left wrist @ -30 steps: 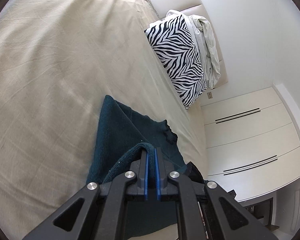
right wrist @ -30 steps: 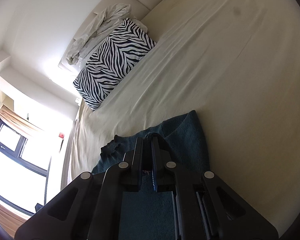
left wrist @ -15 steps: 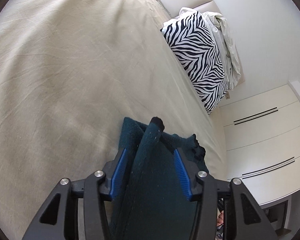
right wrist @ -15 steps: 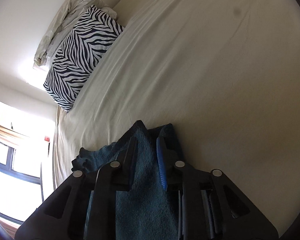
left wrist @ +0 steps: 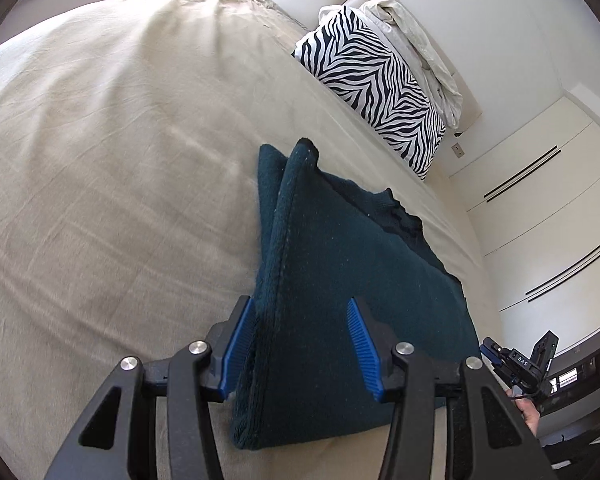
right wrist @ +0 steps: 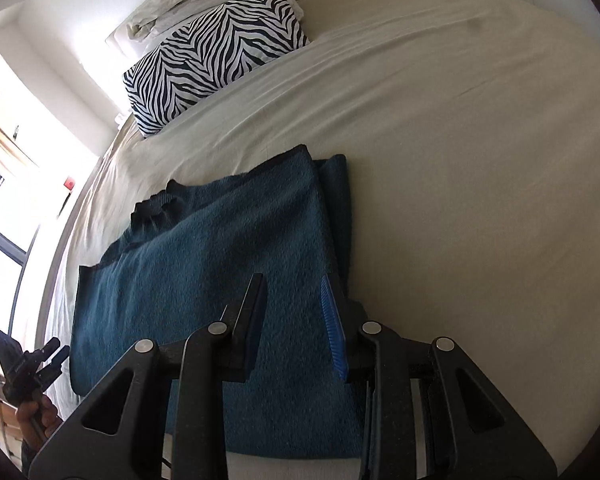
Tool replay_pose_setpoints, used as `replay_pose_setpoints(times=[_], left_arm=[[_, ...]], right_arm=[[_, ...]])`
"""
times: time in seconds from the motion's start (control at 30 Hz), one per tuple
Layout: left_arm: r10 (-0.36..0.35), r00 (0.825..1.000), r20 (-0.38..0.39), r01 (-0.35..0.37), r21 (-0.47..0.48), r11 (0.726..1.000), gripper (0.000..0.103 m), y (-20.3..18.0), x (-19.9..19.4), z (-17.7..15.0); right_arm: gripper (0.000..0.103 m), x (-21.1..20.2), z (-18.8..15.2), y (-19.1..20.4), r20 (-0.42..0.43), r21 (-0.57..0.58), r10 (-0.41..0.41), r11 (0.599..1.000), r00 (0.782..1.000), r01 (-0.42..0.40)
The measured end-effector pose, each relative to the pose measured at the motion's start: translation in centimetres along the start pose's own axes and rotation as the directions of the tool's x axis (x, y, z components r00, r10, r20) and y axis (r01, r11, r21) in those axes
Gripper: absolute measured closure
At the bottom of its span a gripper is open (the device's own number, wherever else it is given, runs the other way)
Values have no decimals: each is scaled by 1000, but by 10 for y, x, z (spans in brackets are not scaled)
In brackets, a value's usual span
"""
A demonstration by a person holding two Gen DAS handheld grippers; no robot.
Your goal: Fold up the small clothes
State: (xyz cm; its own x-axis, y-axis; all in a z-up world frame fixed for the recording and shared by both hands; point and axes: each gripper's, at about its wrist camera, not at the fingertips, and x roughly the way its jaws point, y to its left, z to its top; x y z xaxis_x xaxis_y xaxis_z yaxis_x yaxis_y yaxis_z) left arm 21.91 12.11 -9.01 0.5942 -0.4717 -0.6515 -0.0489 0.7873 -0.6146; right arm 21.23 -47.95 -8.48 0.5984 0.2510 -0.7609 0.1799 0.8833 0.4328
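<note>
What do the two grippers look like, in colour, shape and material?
The left gripper and the right gripper look alike: matte black angular frames with triangular cut-outs and round silver bolt heads. Each finger carries a ribbed blue pad. No cables or markings show on the fingers. Sleeves cannot be seen.

Teal sweater (left wrist: 340,280) fuzzy matt knit; bed sheet (left wrist: 120,160) smooth matt cloth; tool pads (left wrist: 360,340) ribbed blue plastic.
</note>
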Motion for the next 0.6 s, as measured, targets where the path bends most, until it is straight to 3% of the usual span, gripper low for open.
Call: replay_pose_setpoints(times=[0.13, 0.17, 0.2, 0.27, 0.4, 0.5, 0.6], left_arm=[[44, 999, 11, -45, 65, 997, 52, -8, -5, -17], [54, 998, 10, -55, 79, 995, 52, -9, -5, -20], [60, 998, 7, -61, 86, 994, 52, -9, -4, -22], [67, 998, 5, -67, 86, 994, 54, -7, -3, -25], [91, 996, 14, -92, 90, 992, 71, -2, -2, -25], [111, 994, 16, -113, 99, 989, 75, 1, -3, -25], [130, 991, 17, -131, 109, 985, 77, 2, -3, -27]], right_arm=[[75, -18, -22, -8, 5, 17, 22, 1000, 1000, -22], [68, -21, -25, -9, 10, 17, 16, 1000, 1000, -16], [52, -24, -28, -9, 19, 14, 11, 1000, 1000, -11], [43, -33, -33, -10, 57, 13, -10, 1000, 998, 9], [43, -38, -38, -11, 65, -12, -22, 1000, 998, 22], [43, -35, -40, -11, 52, -53, -106, 993, 993, 109], [46, -30, -43, -16, 30, -50, -107, 993, 994, 108]])
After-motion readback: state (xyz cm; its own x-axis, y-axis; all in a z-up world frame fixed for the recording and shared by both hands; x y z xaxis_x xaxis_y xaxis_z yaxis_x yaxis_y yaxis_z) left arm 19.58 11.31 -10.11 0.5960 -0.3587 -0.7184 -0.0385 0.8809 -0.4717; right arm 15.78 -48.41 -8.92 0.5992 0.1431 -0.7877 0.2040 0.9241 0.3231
